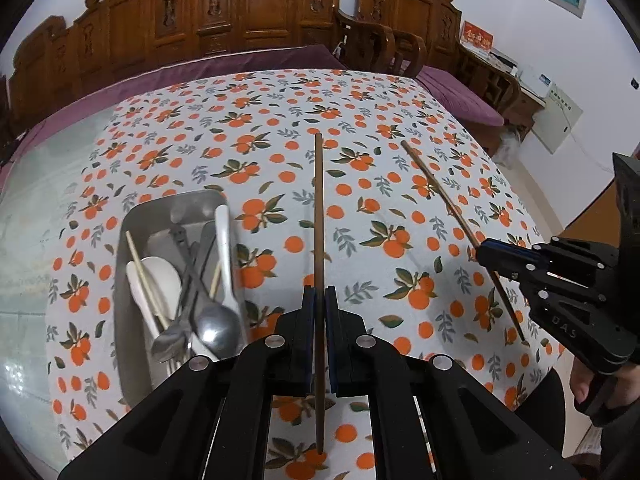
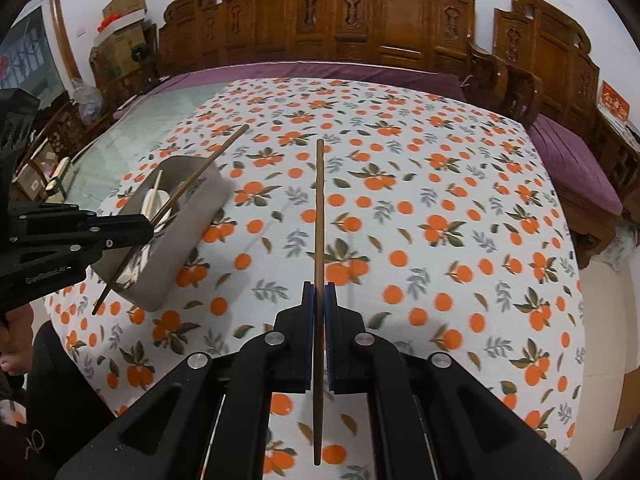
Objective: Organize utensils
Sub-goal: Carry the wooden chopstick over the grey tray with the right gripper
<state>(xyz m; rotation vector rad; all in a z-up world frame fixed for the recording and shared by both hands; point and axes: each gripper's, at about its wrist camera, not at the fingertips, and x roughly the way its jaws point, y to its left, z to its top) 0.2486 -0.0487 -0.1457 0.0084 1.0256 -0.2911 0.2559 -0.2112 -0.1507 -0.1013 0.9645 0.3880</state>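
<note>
My left gripper (image 1: pixel 319 294) is shut on a dark brown chopstick (image 1: pixel 319 208) that points away over the table. My right gripper (image 2: pixel 319 290) is shut on a second brown chopstick (image 2: pixel 319 208), also pointing forward. Each shows in the other view: the right gripper (image 1: pixel 486 254) with its chopstick (image 1: pixel 436 190) at the right, the left gripper (image 2: pixel 146 230) with its chopstick (image 2: pixel 200 170) above the tray. A metal tray (image 1: pixel 138 216) to the left holds spoons (image 1: pixel 218 320), pale chopsticks (image 1: pixel 146 280) and other cutlery. The tray also shows in the right wrist view (image 2: pixel 188 236).
The table carries an orange-fruit patterned cloth (image 1: pixel 360 184) with a glass top bare at its left (image 1: pixel 36 216). Carved wooden benches with purple cushions (image 2: pixel 320 68) stand behind and to the right. Cardboard boxes (image 2: pixel 120 40) are stacked at the far left.
</note>
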